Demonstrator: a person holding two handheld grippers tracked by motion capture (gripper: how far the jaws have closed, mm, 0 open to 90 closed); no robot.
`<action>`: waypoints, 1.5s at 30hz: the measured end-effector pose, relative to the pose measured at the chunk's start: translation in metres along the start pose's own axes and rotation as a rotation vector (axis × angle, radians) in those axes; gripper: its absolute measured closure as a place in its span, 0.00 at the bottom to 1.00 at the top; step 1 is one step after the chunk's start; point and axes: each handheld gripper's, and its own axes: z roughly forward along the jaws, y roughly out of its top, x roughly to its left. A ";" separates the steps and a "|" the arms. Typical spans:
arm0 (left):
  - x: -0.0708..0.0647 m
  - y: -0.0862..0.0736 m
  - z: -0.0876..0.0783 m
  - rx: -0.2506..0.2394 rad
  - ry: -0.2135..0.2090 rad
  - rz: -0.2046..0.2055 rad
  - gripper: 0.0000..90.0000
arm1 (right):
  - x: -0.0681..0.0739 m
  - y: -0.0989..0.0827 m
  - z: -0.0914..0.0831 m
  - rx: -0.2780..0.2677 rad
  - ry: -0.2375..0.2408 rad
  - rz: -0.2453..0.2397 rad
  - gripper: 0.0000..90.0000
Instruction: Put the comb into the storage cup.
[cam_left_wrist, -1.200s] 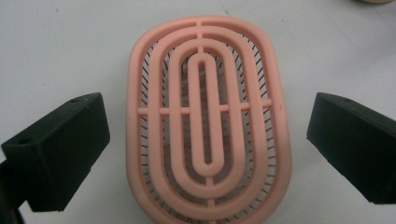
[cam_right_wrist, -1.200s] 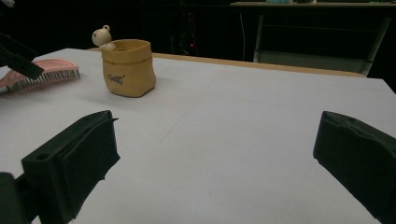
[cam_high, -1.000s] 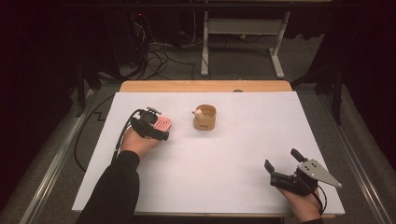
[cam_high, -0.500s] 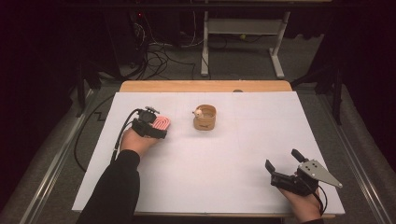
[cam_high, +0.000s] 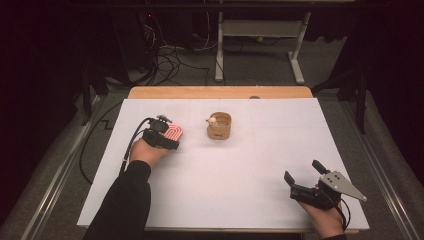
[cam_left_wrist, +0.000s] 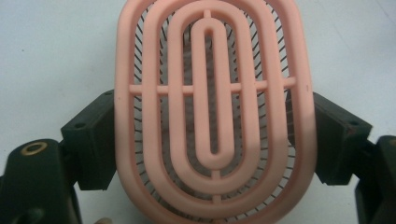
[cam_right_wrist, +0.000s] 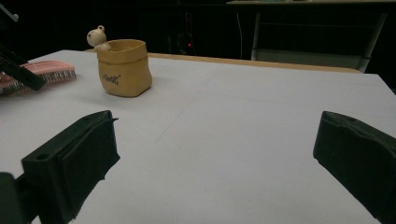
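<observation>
Two black jaws of the left gripper (cam_left_wrist: 205, 140) have just been closing and are now bracketing the pink oval hairbrush (cam_left_wrist: 212, 107), one on each long flank, seemingly pressing on its rim. The brush is lying bristles-down on the white table (cam_high: 240, 190), left of centre, its long axis running straight away from the gripper, so the grasp is crossing its narrow width. Just to its right the tan pouch-shaped cup (cam_high: 219, 126) with a small bear figure is standing; its printed lettering is too small to read. The right gripper (cam_high: 305, 177) is waiting well apart, near the front right corner, jaws spread wide on nothing.
</observation>
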 end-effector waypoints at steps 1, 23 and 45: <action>-0.001 0.000 0.000 -0.002 0.001 0.004 0.19 | 0.000 0.000 0.000 -0.001 0.000 0.000 0.00; -0.006 -0.002 -0.011 -0.104 0.016 0.048 0.20 | -0.001 0.000 -0.001 -0.004 -0.007 0.004 0.00; -0.005 -0.016 -0.026 -0.272 -0.036 0.055 0.20 | -0.001 0.000 -0.002 -0.005 -0.013 0.007 0.00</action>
